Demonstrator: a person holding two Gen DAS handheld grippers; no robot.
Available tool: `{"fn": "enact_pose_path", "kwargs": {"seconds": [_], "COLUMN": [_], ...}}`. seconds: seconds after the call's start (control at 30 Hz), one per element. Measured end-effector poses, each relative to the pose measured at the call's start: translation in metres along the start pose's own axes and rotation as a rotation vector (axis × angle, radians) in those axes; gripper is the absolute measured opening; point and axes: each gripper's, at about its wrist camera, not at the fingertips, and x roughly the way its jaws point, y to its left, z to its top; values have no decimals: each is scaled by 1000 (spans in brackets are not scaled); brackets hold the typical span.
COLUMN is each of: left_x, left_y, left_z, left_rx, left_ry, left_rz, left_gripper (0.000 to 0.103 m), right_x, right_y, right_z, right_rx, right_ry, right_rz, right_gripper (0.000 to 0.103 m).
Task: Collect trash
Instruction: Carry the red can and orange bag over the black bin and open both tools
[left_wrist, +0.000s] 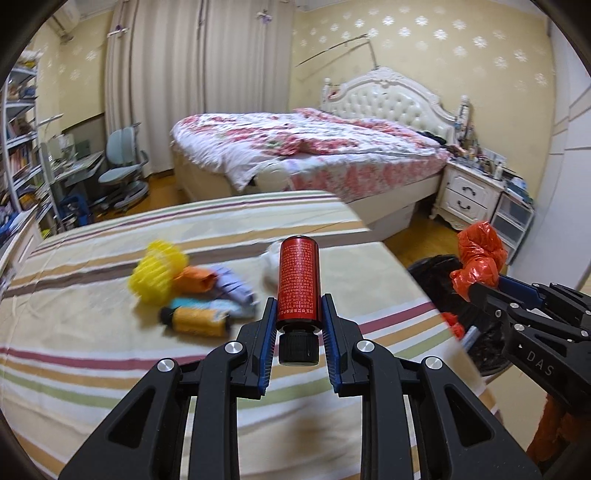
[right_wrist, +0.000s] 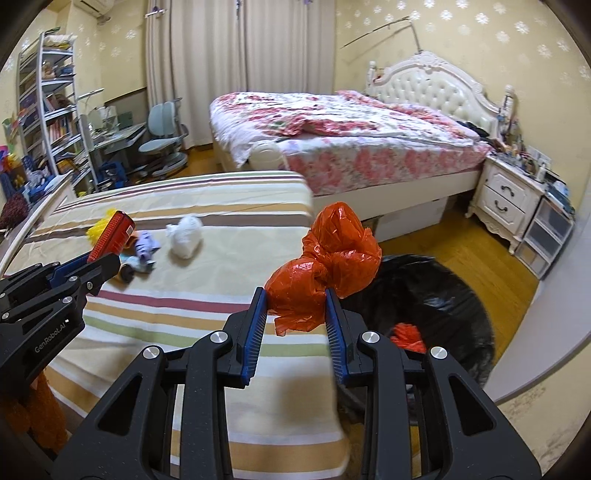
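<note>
I've got both tongs loaded to save a trip: left gripper (left_wrist: 298, 314) pinching the red bottle (left_wrist: 299, 282) upside down, right gripper (right_wrist: 295, 308) pinching an orange bag (right_wrist: 325, 273). Bin (right_wrist: 443, 295) on the floor at right, beside the bed (right_wrist: 203, 295); more trash far left.

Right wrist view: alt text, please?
The right tool grips a crumpled orange plastic bag above a striped bed, beside a black-lined bin. White wad and other litter lie on the bed.
</note>
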Motion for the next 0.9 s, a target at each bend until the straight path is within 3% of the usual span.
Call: {"fn": "enact_pose_path", "kwargs": {"seconds": [0.4, 0.9], "left_x": [45, 86], "left_y": [-82, -127], "left_z": [28, 32], "left_rx": [95, 165], "left_ry": [-8, 30], "left_rz": [-146, -171], "left_gripper": [25, 25], "right_x": [16, 46], "right_y": [-75, -115], "right_z": [0, -10], "right_rx": [104, 156], "right_ry": [2, 47], "right_rz": [-110, -170], "right_gripper": [31, 31]}}
